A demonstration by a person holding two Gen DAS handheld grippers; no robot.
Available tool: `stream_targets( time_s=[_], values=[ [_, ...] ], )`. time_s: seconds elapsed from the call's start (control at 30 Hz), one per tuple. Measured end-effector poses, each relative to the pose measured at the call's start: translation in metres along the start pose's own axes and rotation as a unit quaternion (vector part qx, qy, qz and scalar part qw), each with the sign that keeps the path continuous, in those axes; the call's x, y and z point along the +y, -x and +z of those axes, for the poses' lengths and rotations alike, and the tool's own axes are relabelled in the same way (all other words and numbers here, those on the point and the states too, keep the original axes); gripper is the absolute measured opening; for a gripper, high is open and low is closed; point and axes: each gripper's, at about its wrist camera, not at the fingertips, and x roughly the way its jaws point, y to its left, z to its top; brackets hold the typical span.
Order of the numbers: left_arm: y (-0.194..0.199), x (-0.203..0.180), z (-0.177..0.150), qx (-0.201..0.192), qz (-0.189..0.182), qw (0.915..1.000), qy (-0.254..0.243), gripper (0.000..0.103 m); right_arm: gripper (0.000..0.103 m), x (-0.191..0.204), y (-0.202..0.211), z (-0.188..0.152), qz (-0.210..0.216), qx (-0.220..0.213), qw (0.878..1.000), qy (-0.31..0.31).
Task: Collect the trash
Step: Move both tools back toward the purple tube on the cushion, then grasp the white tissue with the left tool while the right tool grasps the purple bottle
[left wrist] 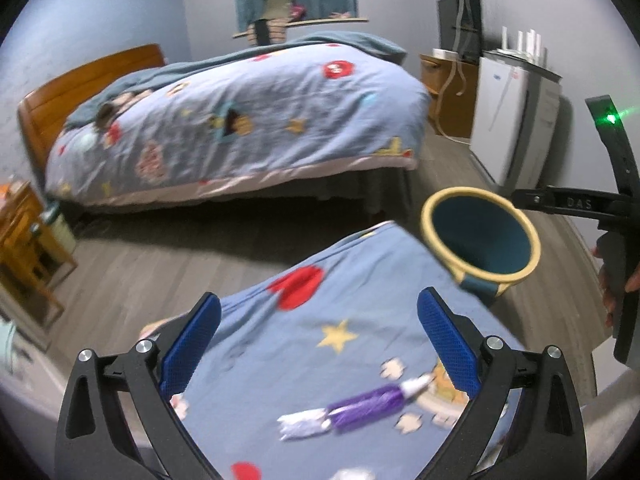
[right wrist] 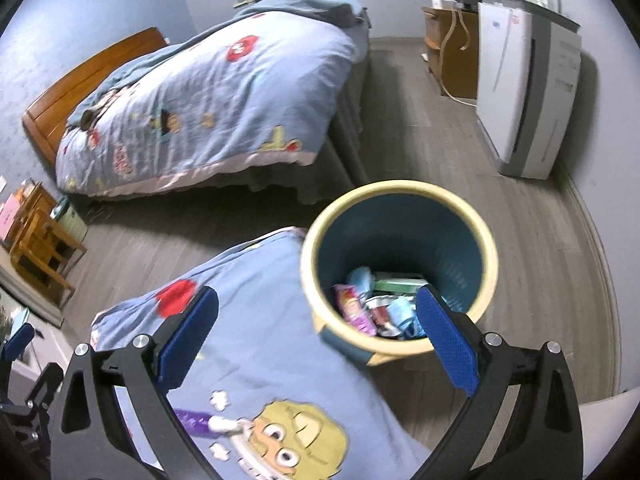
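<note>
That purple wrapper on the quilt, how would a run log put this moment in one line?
task: collect trash | left gripper: open, empty, above purple wrapper | right gripper: open, empty | bin: holds trash, beside quilt

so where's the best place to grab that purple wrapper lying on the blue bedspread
Grip the purple plastic wrapper across its narrow purple middle, coming down from above with the left gripper, whose open jaws already straddle it. It lies flat and elongated on the blue patterned bedspread, so the thin width fits; the silvery crimped ends look flimsier.
</note>
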Motion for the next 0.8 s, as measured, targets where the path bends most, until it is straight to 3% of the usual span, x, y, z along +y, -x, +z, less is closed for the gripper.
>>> stream_targets(
  time_s=[0.33, 0.5, 0.67, 0.8],
  values=[
    [0.023, 0.064, -0.055, 0.026, 0.046, 0.9962, 0.069, 0.098, 0.097, 0.054, -0.001, -0.039, 0.022, 0.030, 0.998, 0.044],
    [0.015, 0.069, -0.085, 0.062, 0.047, 0.9955, 0.053, 0.098, 0.097, 0.071, -0.010, -0.059, 0.027, 0.058, 0.996, 0.066],
    [-0.003, 0.049, -0.113, 0.118, 0.008, 0.9928, 0.014, 0.097, 0.097, 0.078, -0.022, -0.070, 0.026, 0.084, 0.995, 0.055],
    [-0.024, 0.020, -0.140, 0.189, -0.050, 0.9802, -0.034, 0.095, 0.097, 0.083, -0.025, -0.070, 0.023, 0.086, 0.994, 0.058]
  ],
)
